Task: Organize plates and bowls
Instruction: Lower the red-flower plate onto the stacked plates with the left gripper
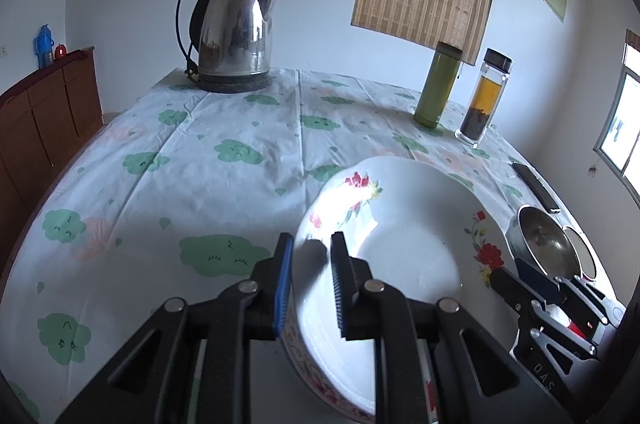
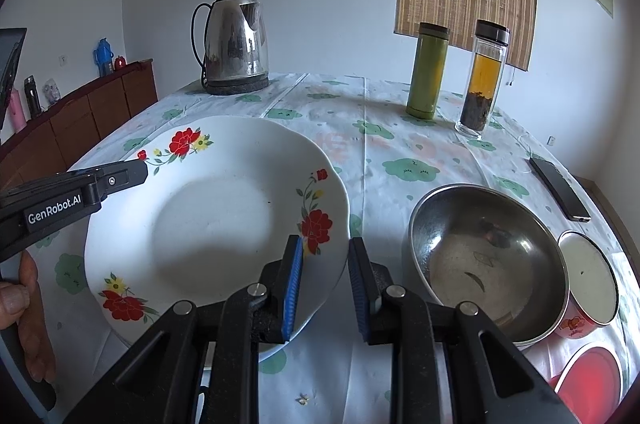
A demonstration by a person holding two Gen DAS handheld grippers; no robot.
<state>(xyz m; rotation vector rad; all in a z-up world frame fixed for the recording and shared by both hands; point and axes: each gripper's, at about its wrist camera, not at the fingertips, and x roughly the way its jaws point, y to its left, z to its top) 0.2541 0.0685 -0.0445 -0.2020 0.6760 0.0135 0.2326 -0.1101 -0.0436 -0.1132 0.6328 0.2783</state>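
A white deep plate (image 2: pixel 216 216) with red flowers on its rim is held from both sides over the cloud-print tablecloth (image 2: pixel 400 152). My left gripper (image 1: pixel 310 244) is shut on the plate (image 1: pixel 408 236) at its left rim; in the right wrist view this gripper (image 2: pixel 136 170) reaches in from the left. My right gripper (image 2: pixel 326 252) straddles the right rim, one pad on the inside, one outside, and the rim fills the gap. A steel bowl (image 2: pixel 488 264) sits just right of the plate. A small flowered bowl (image 2: pixel 588 280) stands beside it.
A steel kettle (image 2: pixel 236 44) stands at the back left of the table. A green flask (image 2: pixel 426 72) and a glass tea bottle (image 2: pixel 482 80) stand at the back right. A phone (image 2: pixel 560 188) lies near the right edge. A red round dish (image 2: pixel 592 372) sits front right. A wooden cabinet (image 2: pixel 80 120) runs along the left.
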